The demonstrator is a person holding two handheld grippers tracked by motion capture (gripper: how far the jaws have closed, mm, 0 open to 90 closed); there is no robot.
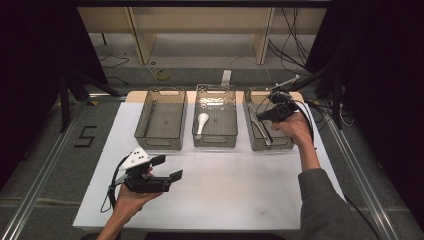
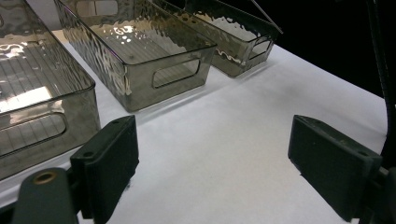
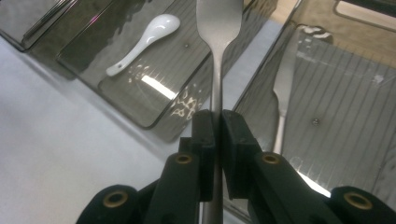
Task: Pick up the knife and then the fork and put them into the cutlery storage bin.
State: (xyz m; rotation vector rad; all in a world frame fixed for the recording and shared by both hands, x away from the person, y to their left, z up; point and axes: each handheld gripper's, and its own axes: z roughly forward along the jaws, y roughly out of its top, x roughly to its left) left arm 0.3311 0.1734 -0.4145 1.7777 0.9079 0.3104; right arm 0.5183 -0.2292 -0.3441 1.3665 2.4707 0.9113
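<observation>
Dark room, black curtains on both sides, pale shelf behind. White table in the middle, with three smoky clear bins set in one row at the far edge, probably to keep each kind of cutlery apart.

Left bin with nothing visible inside. Middle bin with one item, right bin with one item too.

Left gripper low over the near part of the table, well apart from the bins, jaws wide and holding nothing. Seems parked there so as not to disturb the other hand.

Right gripper raised over the right bin, jaws narrow and pressed on the thin stem of a metal utensil. Held by the stem, likely so that the wider end stays free to go down first. Seen along the jaws, utensil hanging above the strip of table between the middle and right bins. Kind of utensil not clear, head cut off by the frame.

White spoon flat on the floor of the middle bin. Knife flat on the floor of the right bin, so probably the place for metal pieces.
</observation>
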